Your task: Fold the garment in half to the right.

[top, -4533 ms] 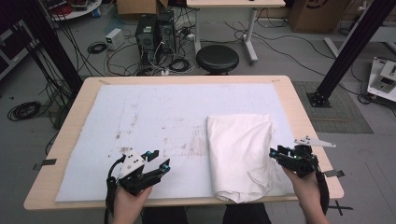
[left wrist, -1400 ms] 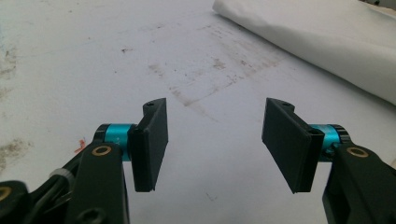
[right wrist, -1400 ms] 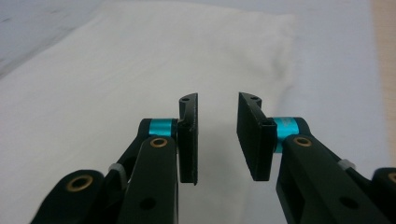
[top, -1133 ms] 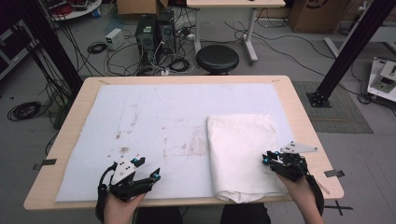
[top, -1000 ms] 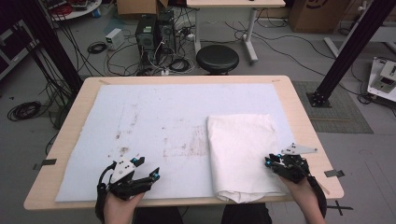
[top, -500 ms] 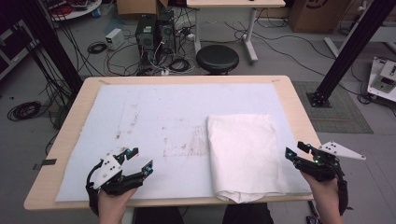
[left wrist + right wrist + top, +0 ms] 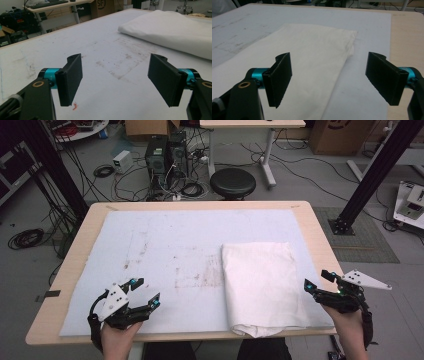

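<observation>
1. The table (image 7: 320,227) took up the middle of the high view, its top covered by a stained white mat (image 7: 165,245), presumably laid as a flat work surface.
2. The folded white cloth (image 7: 260,285) lay on the mat in the lower right of centre, its near end reaching the table's front edge. It lay flat and squared, which suggested a completed fold.
3. The right gripper (image 7: 316,281) stood at the lower right, just beside the cloth's right edge and apart from it. Its jaws had just been opening; they stood wide with nothing between them.
4. The left gripper (image 7: 146,292) rested at the lower left, well apart from the cloth. Its jaws were fully spread and empty, over bare mat.
</observation>
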`<state>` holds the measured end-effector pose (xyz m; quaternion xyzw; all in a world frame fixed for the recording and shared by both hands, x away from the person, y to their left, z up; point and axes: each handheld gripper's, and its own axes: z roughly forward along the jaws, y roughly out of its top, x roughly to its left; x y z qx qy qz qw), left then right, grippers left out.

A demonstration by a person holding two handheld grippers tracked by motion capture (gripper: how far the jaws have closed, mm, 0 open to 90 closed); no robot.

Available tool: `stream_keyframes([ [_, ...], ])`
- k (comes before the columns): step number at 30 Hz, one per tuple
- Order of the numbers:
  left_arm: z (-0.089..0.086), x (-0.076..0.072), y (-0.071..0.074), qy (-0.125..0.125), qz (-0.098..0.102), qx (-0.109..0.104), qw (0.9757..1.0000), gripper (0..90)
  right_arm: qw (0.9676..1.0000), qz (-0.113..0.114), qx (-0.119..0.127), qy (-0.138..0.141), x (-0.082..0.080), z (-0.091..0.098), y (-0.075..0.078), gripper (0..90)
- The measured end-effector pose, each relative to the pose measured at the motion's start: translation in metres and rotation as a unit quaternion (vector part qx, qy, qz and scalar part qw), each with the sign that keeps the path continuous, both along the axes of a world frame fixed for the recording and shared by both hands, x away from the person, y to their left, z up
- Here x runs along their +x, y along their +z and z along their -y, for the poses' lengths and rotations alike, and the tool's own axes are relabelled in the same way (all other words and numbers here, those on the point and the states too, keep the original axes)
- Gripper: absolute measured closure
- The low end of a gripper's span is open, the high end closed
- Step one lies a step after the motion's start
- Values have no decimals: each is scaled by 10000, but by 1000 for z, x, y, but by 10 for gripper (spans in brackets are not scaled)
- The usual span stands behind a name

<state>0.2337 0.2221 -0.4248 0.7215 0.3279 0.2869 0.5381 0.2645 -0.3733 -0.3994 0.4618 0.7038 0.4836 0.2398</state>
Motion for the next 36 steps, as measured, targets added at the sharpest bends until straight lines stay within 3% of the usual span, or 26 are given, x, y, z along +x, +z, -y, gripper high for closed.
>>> stream_keyframes([
  [9,3,0,-2,-62,-72,3,10000,279,9995,-9,-68,312,2,0,-3,206],
  [36,8,-1,-5,-78,-137,154,9998,279,9996,-60,-139,251,4,-2,-5,206],
])
